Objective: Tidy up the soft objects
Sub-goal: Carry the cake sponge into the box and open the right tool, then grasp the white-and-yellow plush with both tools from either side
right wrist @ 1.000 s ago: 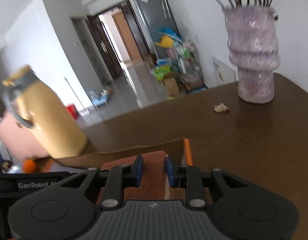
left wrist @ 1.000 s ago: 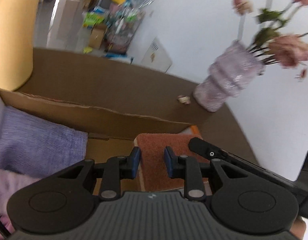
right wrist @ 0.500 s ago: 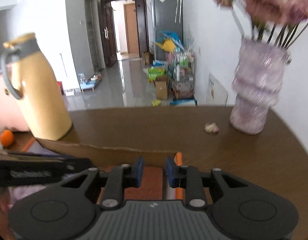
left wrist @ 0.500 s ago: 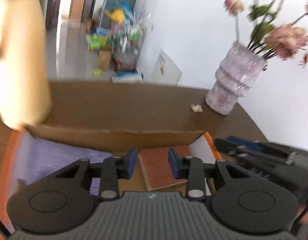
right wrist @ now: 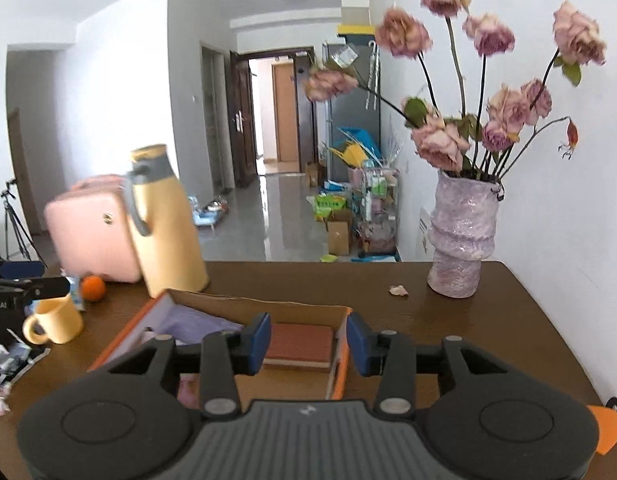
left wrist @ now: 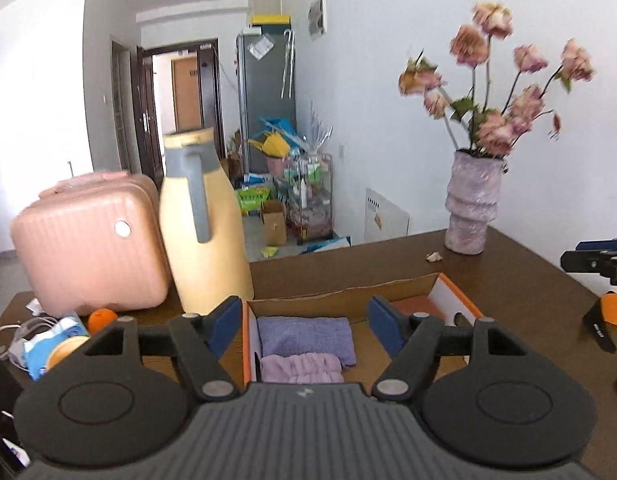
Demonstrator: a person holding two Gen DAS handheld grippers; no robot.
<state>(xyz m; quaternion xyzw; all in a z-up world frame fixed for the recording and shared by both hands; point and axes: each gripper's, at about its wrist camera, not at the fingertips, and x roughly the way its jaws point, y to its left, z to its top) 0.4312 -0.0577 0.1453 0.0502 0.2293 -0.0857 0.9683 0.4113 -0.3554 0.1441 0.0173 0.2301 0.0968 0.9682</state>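
An orange-rimmed cardboard box [left wrist: 340,297] [right wrist: 268,306] lies on the brown table. Inside it are a folded purple cloth [left wrist: 304,334] [right wrist: 196,324], a lilac ruffled cloth [left wrist: 300,368] in front of that, and a folded rust-brown cloth [left wrist: 418,305] [right wrist: 300,343] at the box's right end. My left gripper [left wrist: 304,326] hangs above the box's near side, jaws opening wide with nothing between them. My right gripper [right wrist: 308,342] is raised over the rust-brown cloth, jaws opening and apart from it. Each gripper shows at the edge of the other's view.
A yellow jug [left wrist: 204,220] and a pink case [left wrist: 88,244] stand behind the box at the left, with an orange [right wrist: 93,288] and a yellow mug [right wrist: 54,320] nearby. A lilac vase of flowers [right wrist: 462,236] stands at the back right, a fallen petal [right wrist: 398,290] beside it.
Both grippers have drawn back and up from the box and their jaws have spread. The rust-brown cloth stays lying in the box's right end.
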